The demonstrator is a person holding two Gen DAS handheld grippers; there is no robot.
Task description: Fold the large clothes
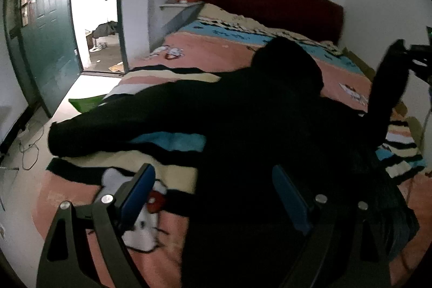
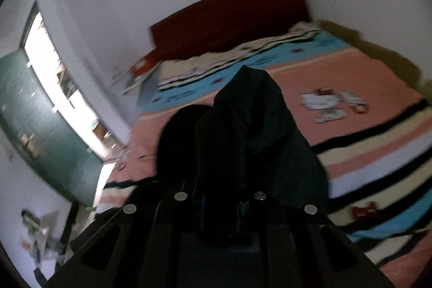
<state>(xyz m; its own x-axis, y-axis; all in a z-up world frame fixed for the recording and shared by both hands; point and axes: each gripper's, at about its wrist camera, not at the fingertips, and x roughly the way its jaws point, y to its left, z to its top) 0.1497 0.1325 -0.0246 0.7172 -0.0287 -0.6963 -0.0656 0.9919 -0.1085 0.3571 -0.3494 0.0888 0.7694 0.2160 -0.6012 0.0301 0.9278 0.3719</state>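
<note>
covering striped bed (image 1: 205, 50), black garment (image 1: 256, 109)

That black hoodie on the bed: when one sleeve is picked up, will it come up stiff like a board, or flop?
Probably floppy: the sleeve pinched in the right tool hangs limp while the black hoodie lies flat on the bed. It looks thick, so likely heavyish and draggy. It seems unlikely to slip: cloth bunches between the closed fingers.

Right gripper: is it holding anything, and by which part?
Yes. The right gripper is shut on the black hoodie's sleeve, near its end. The left gripper is open, holding nothing.
</note>
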